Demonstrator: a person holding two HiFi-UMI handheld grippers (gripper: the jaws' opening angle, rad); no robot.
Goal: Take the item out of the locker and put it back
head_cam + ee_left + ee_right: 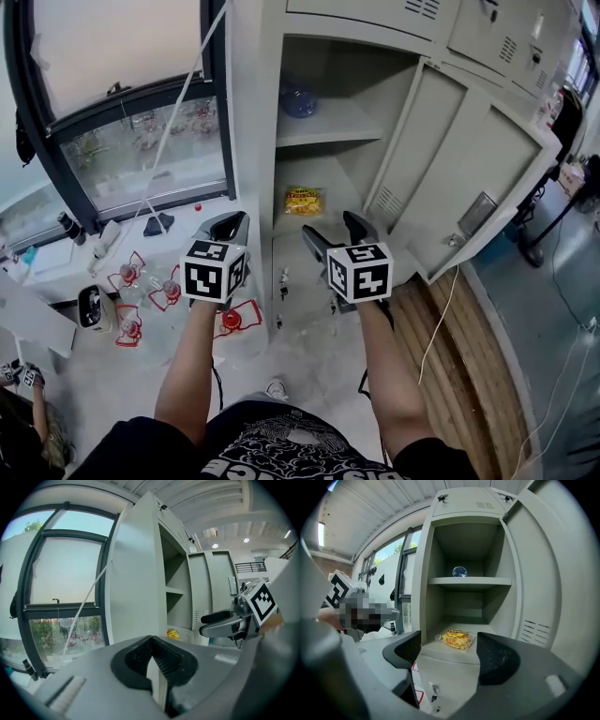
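Note:
The grey locker (267, 122) stands open in front of me. A yellow snack packet (303, 201) lies on its lower shelf, also seen as the yellow packet (457, 639) in the right gripper view and the packet (173, 633) in the left gripper view. My right gripper (337, 234) points at that shelf, short of it, jaws open with nothing between them (450, 651). My left gripper (228, 227) is beside it, facing the locker's left side wall, its pads pressed together and empty (152, 643). A blue round object (459, 571) sits on the upper shelf.
The locker door (469, 178) hangs open to the right. A window (122, 122) fills the wall to the left. Red-and-clear small items (141, 281) litter the floor at the left. Wooden boards (459, 356) and a thin cable (436, 319) lie at the right.

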